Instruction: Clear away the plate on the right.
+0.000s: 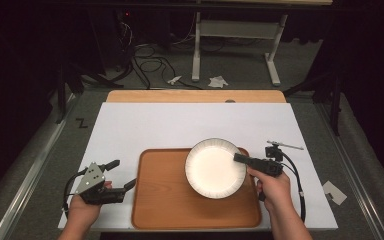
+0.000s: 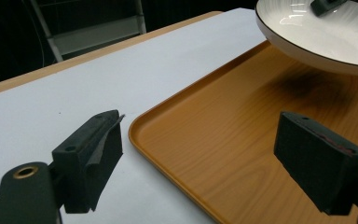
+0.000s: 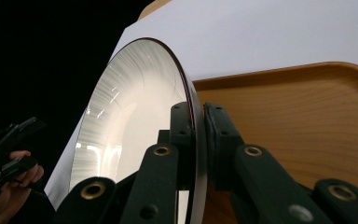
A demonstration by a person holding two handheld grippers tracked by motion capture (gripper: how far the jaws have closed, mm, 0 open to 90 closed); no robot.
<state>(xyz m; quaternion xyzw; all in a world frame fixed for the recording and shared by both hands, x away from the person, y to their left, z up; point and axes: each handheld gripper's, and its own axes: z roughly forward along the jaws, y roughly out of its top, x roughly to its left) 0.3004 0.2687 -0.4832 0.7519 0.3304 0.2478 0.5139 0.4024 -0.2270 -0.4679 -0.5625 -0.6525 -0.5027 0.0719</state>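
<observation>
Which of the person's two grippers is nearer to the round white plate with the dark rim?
Right. The right gripper is clamped on the rim of the white plate, holding it above the wooden tray. The left gripper waits open by the tray's left edge, apart from the plate.

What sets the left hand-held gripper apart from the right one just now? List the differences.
The left hand-held gripper stands open with nothing between its jaws; the right hand-held gripper is shut on the white plate's rim. The left one sits off the wooden tray's left edge, over the white sheet; the right one reaches in over the tray, holding the plate clear of it. Both are black, each held in one hand.
</observation>
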